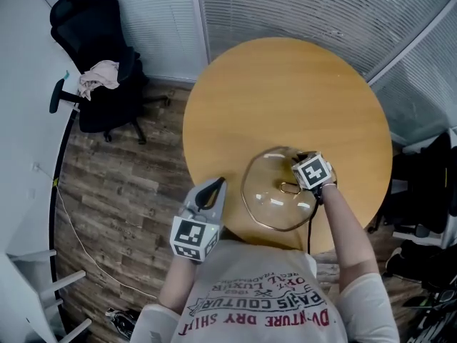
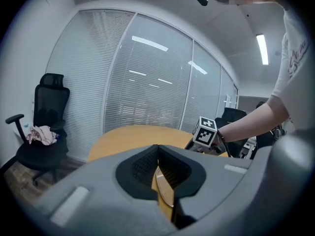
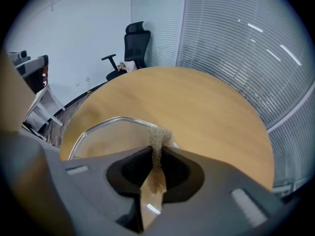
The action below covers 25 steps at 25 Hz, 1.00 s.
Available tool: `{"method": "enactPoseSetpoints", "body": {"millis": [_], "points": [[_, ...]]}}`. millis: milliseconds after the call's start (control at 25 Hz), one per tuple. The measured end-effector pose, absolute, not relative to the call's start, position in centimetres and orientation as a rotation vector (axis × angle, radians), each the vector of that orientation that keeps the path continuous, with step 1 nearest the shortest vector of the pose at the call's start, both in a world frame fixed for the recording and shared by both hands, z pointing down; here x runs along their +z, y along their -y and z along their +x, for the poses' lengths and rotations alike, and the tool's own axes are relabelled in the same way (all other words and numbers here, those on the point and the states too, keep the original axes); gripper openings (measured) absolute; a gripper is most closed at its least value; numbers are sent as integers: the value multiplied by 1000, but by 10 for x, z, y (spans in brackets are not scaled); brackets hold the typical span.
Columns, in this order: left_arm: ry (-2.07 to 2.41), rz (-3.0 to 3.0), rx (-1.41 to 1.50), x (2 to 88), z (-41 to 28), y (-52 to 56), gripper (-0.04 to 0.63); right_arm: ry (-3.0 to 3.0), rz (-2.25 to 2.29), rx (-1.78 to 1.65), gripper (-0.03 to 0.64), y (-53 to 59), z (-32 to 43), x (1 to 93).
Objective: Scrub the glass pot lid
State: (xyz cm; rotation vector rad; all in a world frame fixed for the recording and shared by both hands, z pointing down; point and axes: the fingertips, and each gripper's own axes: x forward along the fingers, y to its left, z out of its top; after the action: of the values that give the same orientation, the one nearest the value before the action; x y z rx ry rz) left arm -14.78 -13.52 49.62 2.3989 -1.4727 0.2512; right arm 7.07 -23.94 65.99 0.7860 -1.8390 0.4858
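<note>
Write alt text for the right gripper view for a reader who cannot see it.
The right hand-held gripper is shut on a tan scrubbing pad, its tuft poking past the jaws above a glass pot lid on a round wooden table. A black office chair stands beyond, beside window blinds.

- The round wooden tabletop (image 1: 285,84) lies open over its whole far half and along its left and right edges.
- The clear glass pot lid (image 1: 265,207) with a metal rim fills the stretch by the near edge, right of centre.
- The right gripper (image 3: 156,149), clamped on a beige scrub pad (image 3: 158,134), and the bare forearm (image 1: 350,227) behind it hang over the lid's right part and block the near-right approach.
- The left gripper (image 1: 216,186), jaws together, sits at the near-left edge; a strip of bare wood separates it from the lid.
- Grey slatted blinds (image 1: 300,6) close off the space behind the far edge.
- A black office chair (image 1: 100,63) stands well off the far-left edge.
</note>
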Motion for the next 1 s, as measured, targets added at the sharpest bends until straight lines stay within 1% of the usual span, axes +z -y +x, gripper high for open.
{"method": "enactPoseSetpoints", "body": {"millis": [120,280,1000], "points": [[1434,2399,268,506,-152,146,8,1796,851,553,55,246,81,677],[1398,2395,284,517,-159,158,8,1790,906,604,55,256,77,683],[1382,2390,274,522,-176,172,8,1742,875,558,57,266,46,689]]}}
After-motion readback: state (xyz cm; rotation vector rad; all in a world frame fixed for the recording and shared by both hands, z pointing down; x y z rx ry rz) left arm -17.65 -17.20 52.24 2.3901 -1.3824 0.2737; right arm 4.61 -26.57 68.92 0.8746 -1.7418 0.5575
